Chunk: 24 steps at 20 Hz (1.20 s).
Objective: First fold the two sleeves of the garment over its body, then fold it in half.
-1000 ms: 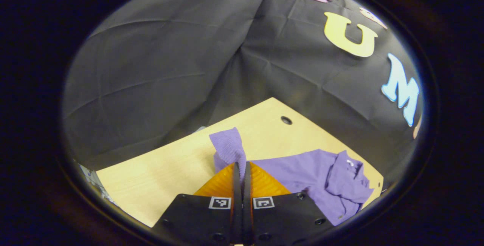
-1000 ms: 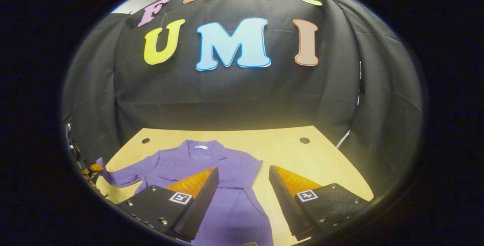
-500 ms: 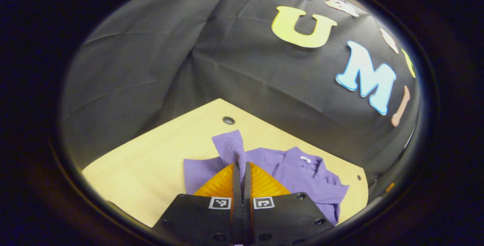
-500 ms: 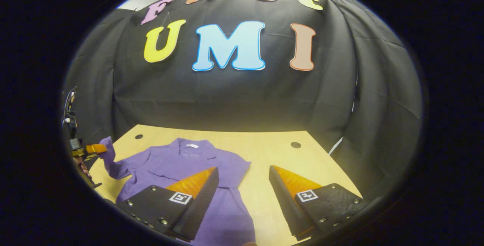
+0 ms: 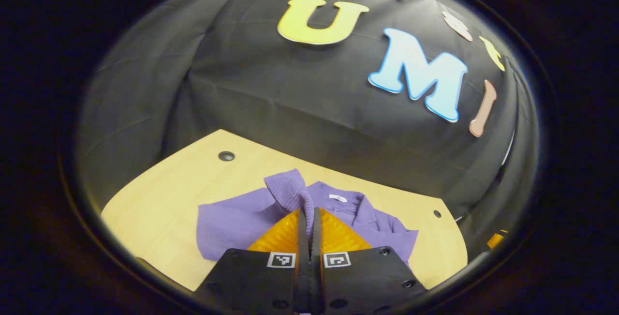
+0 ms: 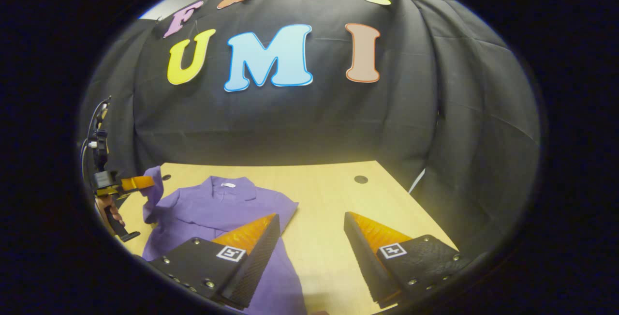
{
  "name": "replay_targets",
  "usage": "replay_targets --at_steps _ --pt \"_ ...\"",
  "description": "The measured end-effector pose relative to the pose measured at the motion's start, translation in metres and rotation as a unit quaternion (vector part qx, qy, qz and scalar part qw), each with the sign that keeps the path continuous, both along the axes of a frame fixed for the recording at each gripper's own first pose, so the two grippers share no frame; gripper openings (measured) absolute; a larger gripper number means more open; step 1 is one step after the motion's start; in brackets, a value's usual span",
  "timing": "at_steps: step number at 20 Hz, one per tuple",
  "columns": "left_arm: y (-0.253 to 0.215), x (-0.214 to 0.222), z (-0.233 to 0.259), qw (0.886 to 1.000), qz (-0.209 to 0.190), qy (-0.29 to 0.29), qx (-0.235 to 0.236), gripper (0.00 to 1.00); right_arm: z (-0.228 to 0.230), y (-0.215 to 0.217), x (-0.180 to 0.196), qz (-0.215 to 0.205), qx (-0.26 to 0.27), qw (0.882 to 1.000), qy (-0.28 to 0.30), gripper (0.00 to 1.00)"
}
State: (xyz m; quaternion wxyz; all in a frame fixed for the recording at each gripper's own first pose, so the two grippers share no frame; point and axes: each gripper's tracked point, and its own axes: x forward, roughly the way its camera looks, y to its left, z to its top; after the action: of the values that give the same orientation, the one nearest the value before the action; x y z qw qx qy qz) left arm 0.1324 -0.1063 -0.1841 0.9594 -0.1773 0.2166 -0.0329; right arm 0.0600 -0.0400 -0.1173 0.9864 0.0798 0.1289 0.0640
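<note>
Left gripper point(image 5: 309, 218) jaws pinch lifted sleeve point(image 5: 289, 190); right gripper point(image 6: 312, 230) jaws gape wide.

Garment point(image 6: 217, 208) hem cut off behind right tool point(image 6: 309, 237).

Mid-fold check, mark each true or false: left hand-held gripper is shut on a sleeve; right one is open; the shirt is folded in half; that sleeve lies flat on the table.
1. The left hand-held gripper is shut on the purple shirt's sleeve. True.
2. The right hand-held gripper is open. True.
3. The purple shirt is folded in half. False: it lies spread on the wooden table.
4. The sleeve lies flat. False: it is lifted.
</note>
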Motion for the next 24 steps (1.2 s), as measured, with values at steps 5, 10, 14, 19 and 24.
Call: replay_targets --at_steps 5,10,14,19,24 --pt "-0.089 0.013 0.000 0.997 -0.073 -0.010 0.023 0.07 -0.001 -0.028 0.005 -0.003 0.006 1.000 0.006 0.85" --pt "-0.151 0.025 -0.003 0.992 -0.120 -0.018 0.038 0.07 -0.005 -0.039 0.006 -0.009 0.010 1.000 0.009 0.85" --pt "-0.184 0.033 -0.024 0.989 -0.138 -0.005 0.048 0.07 -0.012 -0.050 0.001 -0.013 0.011 1.000 0.015 0.85" --pt "-0.197 0.036 -0.044 0.987 -0.140 0.012 0.078 0.07 -0.016 -0.047 0.000 -0.005 0.010 1.000 0.020 0.85" --pt "-0.214 0.023 -0.037 0.983 -0.168 0.000 0.067 0.17 -0.016 -0.045 0.001 0.005 0.018 1.000 0.023 0.85"
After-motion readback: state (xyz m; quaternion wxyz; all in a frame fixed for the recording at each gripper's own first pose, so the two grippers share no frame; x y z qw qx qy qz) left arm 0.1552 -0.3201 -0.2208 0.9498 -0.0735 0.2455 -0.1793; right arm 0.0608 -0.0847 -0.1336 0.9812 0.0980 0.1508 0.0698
